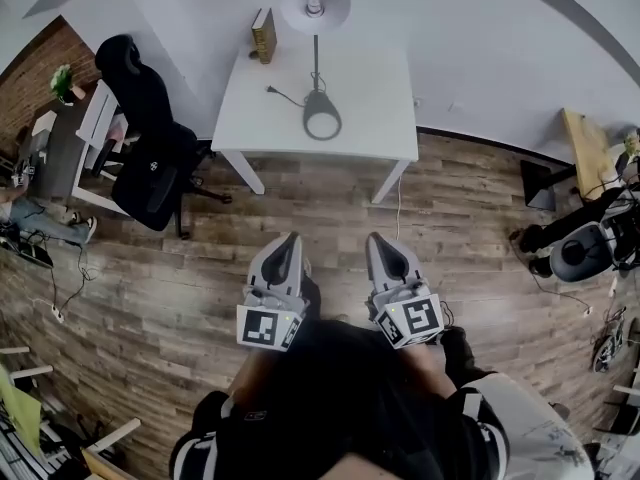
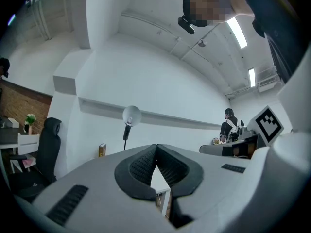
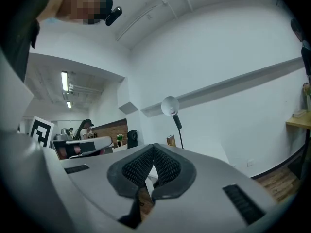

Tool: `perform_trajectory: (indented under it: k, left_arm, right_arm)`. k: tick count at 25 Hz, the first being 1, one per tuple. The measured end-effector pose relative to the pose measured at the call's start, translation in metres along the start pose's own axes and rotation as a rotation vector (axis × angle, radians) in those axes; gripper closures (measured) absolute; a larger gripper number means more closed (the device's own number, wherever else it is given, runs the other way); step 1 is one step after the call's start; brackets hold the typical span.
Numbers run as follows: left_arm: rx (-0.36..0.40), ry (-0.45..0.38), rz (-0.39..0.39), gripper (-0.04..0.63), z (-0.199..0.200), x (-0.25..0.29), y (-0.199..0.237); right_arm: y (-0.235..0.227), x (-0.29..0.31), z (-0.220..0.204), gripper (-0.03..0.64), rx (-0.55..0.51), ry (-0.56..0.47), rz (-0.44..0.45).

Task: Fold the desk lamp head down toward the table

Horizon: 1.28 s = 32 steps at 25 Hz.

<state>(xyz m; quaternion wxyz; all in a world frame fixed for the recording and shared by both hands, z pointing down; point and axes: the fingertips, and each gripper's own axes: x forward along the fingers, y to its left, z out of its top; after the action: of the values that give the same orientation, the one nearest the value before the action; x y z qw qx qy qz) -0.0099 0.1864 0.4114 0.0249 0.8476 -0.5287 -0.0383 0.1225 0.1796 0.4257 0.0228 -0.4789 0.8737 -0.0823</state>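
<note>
I had both tools low in the head view, side by side above the wooden floor [image 1: 200, 268], well apart from the white table [image 1: 360, 128] at the top centre of the frame. The left gripper [image 1: 291, 238] had its jaws pressed together with nothing between them, and its own view showed the dark pads [image 2: 141, 166] meeting at the tip. The right gripper [image 1: 376, 238] was closed the same way and held nothing, its pads [image 3: 167, 166] touching in its own view. The desk lamp [image 1: 315, 6] stood on the table with its stem upright and its shade high, at the top edge of the frame; its round base [image 1: 320, 101] sat near the middle of the tabletop. A cord with a plug [image 1: 272, 91] lay just left of the base. A book [image 1: 264, 35] stood on end at the table's upper left corner. A black office chair [image 1: 150, 153] sat left of the table. In both gripper views the lamp [image 2: 131, 115] [image 3: 170, 106] showed above the closed tips, against the white wall.
</note>
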Motion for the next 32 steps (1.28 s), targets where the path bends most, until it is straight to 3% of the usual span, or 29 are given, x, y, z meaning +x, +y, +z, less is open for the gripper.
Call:
perform_trajectory:
  k: [17, 24, 32]
  left_arm:
    - [0.003, -0.014, -0.078, 0.572, 0.016, 0.095, 0.138]
    - [-0.009, -0.054, -0.089, 0.572, 0.033, 0.129, 0.167]
    - [-0.031, -0.083, -0.124, 0.572, 0.045, 0.165, 0.172]
  right_arm:
    - [-0.005, 0.164, 0.019, 0.604, -0.042, -0.017, -0.101]
    - [-0.007, 0.206, 0.035, 0.604, -0.049, -0.044, -0.106]
    - [-0.028, 0.243, 0.058, 0.604, -0.068, -0.078, -0.124]
